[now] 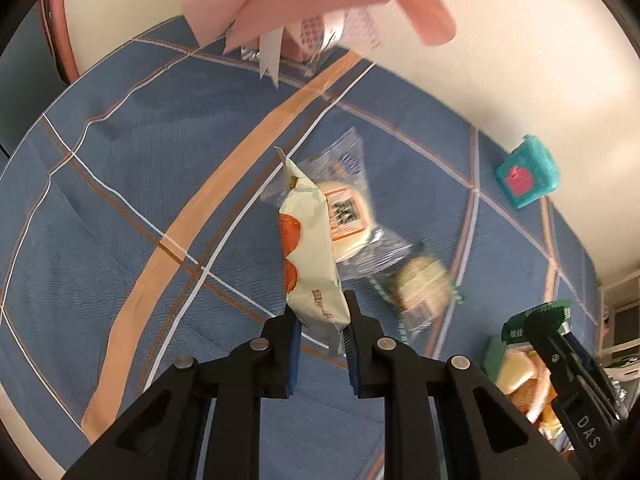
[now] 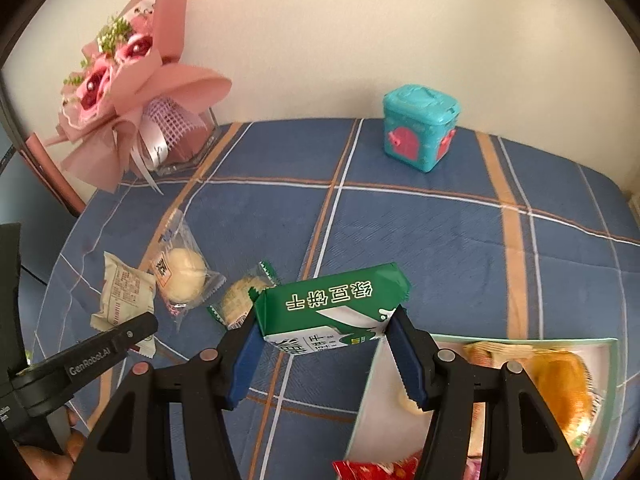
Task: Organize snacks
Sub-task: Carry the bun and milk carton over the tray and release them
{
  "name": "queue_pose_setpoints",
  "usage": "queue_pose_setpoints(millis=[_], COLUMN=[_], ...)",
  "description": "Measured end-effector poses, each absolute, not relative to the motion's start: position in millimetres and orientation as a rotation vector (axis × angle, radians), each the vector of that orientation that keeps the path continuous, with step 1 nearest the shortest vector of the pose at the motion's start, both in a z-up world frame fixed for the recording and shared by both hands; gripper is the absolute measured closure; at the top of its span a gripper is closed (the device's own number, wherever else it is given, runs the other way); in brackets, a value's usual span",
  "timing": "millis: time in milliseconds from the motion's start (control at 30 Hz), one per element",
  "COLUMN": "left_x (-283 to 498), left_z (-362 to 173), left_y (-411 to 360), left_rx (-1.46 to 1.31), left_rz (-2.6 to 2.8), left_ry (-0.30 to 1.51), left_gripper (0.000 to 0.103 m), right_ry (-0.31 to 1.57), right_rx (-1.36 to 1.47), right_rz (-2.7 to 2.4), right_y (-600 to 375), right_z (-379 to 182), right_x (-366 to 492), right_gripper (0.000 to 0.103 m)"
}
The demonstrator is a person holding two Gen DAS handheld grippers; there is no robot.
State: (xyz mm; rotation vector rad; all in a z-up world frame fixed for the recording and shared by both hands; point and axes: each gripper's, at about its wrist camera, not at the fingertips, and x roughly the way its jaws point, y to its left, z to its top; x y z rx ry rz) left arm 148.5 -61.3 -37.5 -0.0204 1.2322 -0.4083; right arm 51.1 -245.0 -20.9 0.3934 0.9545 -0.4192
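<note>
My left gripper (image 1: 320, 316) is shut on a cream snack packet with orange print (image 1: 310, 252), held above the blue plaid tablecloth (image 1: 140, 200); the packet also shows in the right wrist view (image 2: 122, 292). My right gripper (image 2: 324, 344) is shut on a green and white biscuit pack (image 2: 332, 304), held above the cloth beside a white-lined box (image 2: 384, 404) with snacks inside. A clear-wrapped round bun (image 2: 182, 276) and a green-wrapped round biscuit (image 2: 240, 300) lie on the cloth between the grippers.
A pink flower bouquet in a clear vase (image 2: 128, 92) stands at the back left by the wall. A teal toy box (image 2: 418, 126) stands at the back. A red packet (image 2: 376, 470) and an orange bag (image 2: 560, 392) lie in the box.
</note>
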Motion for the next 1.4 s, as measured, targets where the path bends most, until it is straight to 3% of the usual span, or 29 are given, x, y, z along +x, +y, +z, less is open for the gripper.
queue_pose_setpoints(millis=[700,1400], left_x=[67.7,-32.9], left_z=[51.7,50.4], left_y=[-130.1,-230.2], left_rx=[-0.017,0.244], left_rz=[-0.675,-0.893], left_ry=[1.061,1.040], left_gripper=[0.083,0.083], right_ry=[0.924,0.918], right_rx=[0.475,0.527], right_rz=[-0.662,-0.874], right_y=[-314.9,-382.0], right_z=[39.0,54.1], right_x=[-47.5,-149.6], right_gripper=[0.040,0.040])
